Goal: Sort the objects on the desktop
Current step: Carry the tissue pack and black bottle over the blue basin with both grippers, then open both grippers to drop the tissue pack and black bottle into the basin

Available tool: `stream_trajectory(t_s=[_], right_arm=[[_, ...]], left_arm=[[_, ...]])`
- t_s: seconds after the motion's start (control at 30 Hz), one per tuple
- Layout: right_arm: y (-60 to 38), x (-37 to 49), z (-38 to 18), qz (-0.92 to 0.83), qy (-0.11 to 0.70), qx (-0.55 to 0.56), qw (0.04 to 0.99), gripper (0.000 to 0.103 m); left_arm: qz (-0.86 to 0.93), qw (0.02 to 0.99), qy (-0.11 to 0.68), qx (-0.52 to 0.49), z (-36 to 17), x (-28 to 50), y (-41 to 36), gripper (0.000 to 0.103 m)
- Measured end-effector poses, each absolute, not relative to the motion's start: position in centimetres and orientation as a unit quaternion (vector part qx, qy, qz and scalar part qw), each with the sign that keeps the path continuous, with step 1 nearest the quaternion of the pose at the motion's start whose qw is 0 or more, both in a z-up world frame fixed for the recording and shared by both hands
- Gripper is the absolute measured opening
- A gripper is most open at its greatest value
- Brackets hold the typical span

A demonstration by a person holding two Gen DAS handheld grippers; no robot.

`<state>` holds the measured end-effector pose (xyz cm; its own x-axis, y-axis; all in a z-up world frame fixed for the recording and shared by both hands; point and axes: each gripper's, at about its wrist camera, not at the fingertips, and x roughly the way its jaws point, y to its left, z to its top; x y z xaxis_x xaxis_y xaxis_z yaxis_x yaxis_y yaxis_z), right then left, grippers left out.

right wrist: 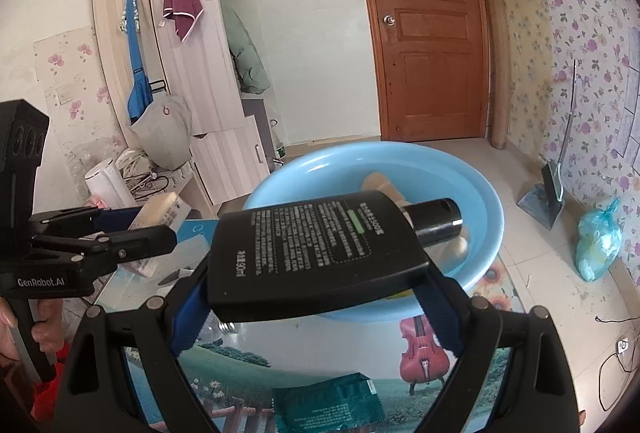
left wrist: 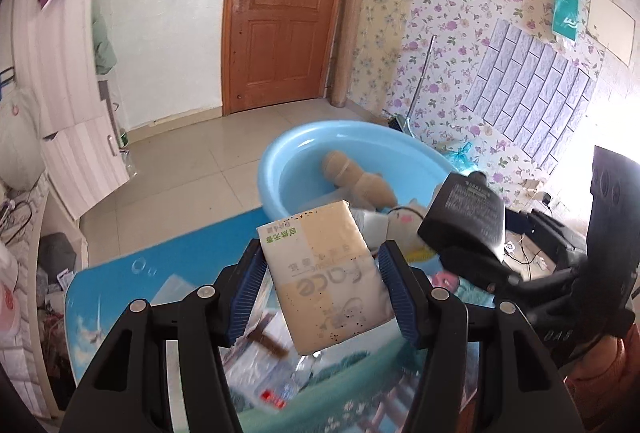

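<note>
- The bottle (right wrist: 316,253) hides much of the basin (right wrist: 280,177).
- Left tool (left wrist: 320,289) clamps a beige tissue pack (left wrist: 324,273) above the tabletop (left wrist: 120,273).
- Right tool (right wrist: 316,297) clamps the flat black bottle near the basin.

Beige tissue pack (left wrist: 326,273) and flat black bottle (right wrist: 320,253) were both held up, tilted, near the blue basin (right wrist: 280,177).

Glossy plastic basin (right wrist: 486,229); matt black bottle (right wrist: 320,253).
</note>
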<state>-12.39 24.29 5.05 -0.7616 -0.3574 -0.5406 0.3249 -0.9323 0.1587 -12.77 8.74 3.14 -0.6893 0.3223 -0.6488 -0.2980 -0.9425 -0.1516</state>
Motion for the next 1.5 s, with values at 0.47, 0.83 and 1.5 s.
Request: stream_trajectory(t_s=[0.47, 0.83, 1.5], right_arm=[[27.7, -16.9, 2.7, -0.937, -0.035, 0.314, 0.149, 0.089], [25.8, -17.4, 2.7, -0.935, -0.001, 0.329, 0.131, 0.090], [24.4, -13.8, 3.8, -0.937, 0.002, 0.342, 0.071, 0.091]], left_arm=[[0.904, 0.215, 0.035, -0.369, 1.5, -19.4, 14.5, 0.059], [0.906, 0.197, 0.012, -0.374, 1.3, -17.1, 11.0, 0.070], [0.909, 0.143, -0.034, -0.389, -2.0, -9.2, 2.5, 0.077]])
